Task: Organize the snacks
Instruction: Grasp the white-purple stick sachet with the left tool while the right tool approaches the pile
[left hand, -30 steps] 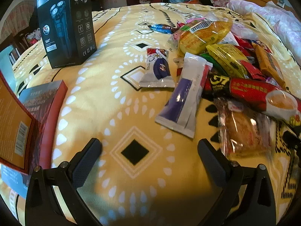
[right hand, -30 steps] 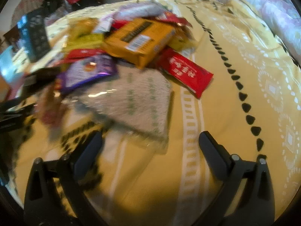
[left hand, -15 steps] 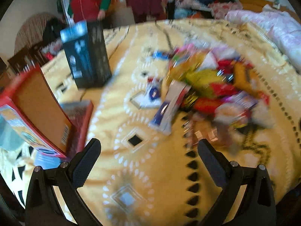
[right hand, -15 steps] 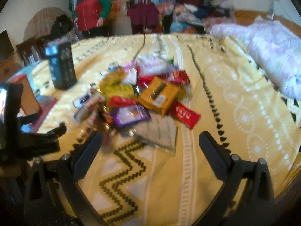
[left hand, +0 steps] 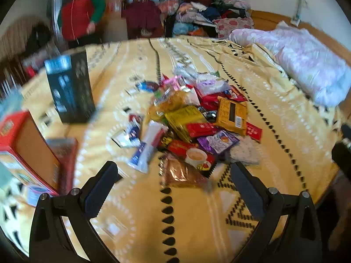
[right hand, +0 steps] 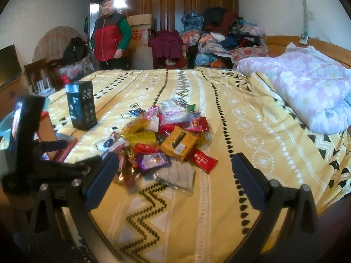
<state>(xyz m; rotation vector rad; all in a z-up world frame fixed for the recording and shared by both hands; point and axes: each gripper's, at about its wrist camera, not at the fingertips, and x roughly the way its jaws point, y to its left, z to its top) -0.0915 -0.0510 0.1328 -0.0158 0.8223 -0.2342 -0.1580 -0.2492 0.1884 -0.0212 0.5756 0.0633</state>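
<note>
The snack pile (right hand: 166, 140) lies in a loose heap near the middle of the bed (right hand: 252, 118), on a yellow patterned cover. To the right of the heap the cover is bare up to a folded floral quilt (right hand: 313, 94) at the far right edge. In front of the heap a bare strip of cover runs to the near edge of the bed, which shows at lower right in the right wrist view.

Left tongs (left hand: 173, 188): jaws spread wide, nothing between them, held above the near cover and aimed at the heap. Right tongs (right hand: 175, 179): jaws likewise spread and empty, held back near the bed's edge and looking across the whole bed. The left tool (right hand: 28, 144) shows at the left of the right wrist view, beside the right tongs.

Left of the heap a black box (right hand: 81, 105) stands upright on the cover, apart from the snacks. Nearer the left edge a red carton (left hand: 24, 151) stands tilted, with a flat dark-red box (left hand: 65, 153) beside it. A white sachet (left hand: 147, 146) lies at the heap's left fringe, between heap and cartons.

Beyond the bed, a person in a red vest (right hand: 109, 37) stands at the far side, next to piled clothing (right hand: 219, 32)
</note>
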